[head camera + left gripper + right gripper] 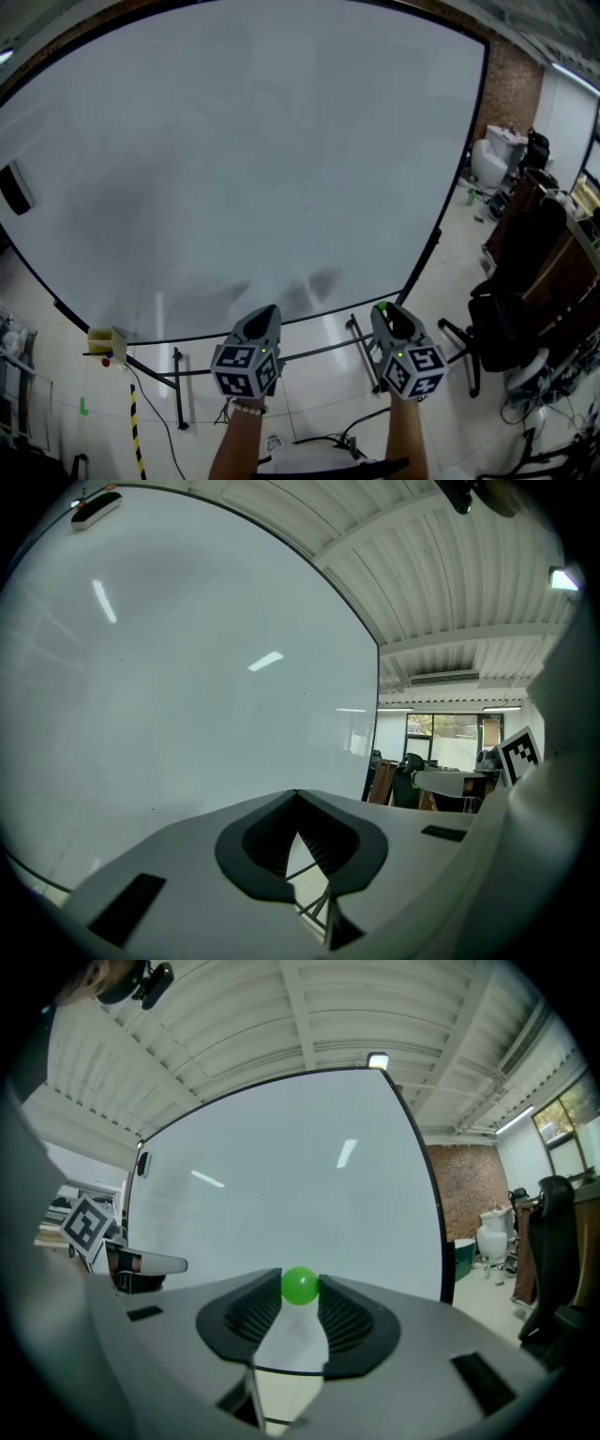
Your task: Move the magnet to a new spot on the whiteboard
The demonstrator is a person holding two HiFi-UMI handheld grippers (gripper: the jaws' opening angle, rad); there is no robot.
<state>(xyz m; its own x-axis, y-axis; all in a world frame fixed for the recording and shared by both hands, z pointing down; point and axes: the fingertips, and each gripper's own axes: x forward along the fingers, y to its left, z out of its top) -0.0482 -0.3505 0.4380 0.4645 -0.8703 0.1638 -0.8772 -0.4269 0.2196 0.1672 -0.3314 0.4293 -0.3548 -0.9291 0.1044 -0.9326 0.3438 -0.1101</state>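
The magnet [300, 1285], a small green ball, sits pinched between the tips of the right gripper [300, 1292], with its ribbed dark fingers [251, 1312] pressing on it from both sides. That gripper's own view shows this grip plainly. The head view gives only a green speck [382, 307] at the gripper's nose, near the lower edge of the whiteboard [244, 159], and no view shows whether the ball touches the board.

The left gripper [297, 795] is empty, its fingers [258, 841] pressed together at the tips. Its view alone shows windows and furniture beyond the board's right edge. Only the head view shows both grippers side by side below the board, a yellow item [106, 339] at the board's lower left corner and a black chair [506, 328] on the right.
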